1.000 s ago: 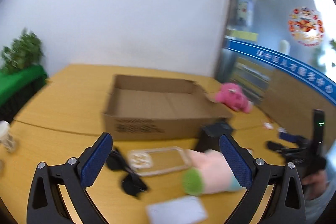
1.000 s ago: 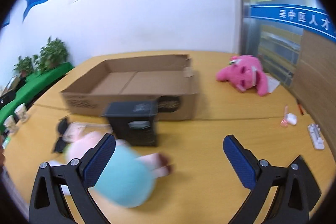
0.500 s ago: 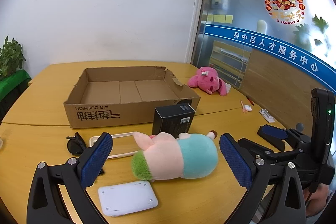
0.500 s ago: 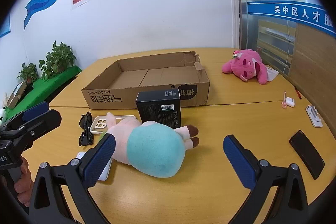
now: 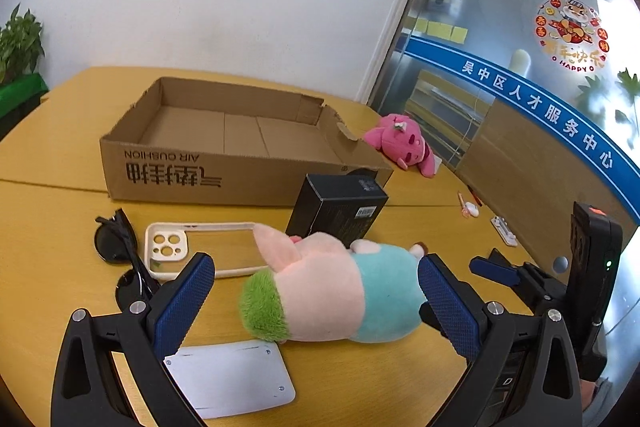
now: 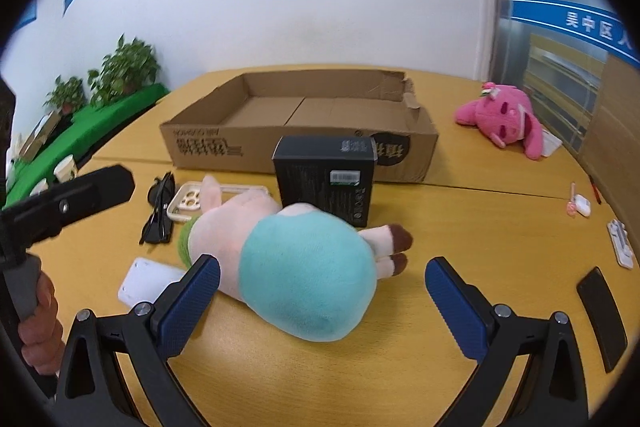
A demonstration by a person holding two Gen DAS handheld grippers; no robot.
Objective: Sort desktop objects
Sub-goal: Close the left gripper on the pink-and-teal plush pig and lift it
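Note:
A pink and teal plush toy (image 5: 332,291) (image 6: 296,259) lies on the wooden table in front of an empty cardboard box (image 5: 224,143) (image 6: 304,123). A black box (image 5: 338,209) (image 6: 326,179) stands just behind the plush. My left gripper (image 5: 316,307) is open, its fingers either side of the plush, not gripping it. My right gripper (image 6: 320,303) is open, close over the plush's teal end. Sunglasses (image 5: 120,259) (image 6: 160,207), a clear phone case (image 5: 200,247) (image 6: 188,203) and a white card (image 5: 230,379) (image 6: 148,285) lie to the left.
A pink plush (image 5: 400,143) (image 6: 504,119) lies far right of the box. White earbuds case (image 6: 582,205), a white strip (image 6: 620,245) and a black phone (image 6: 602,311) lie at the right. Plants (image 6: 120,71) stand left.
Both grippers have moved closer to the pink and teal plush, which now fills more of each view. Both stay open.

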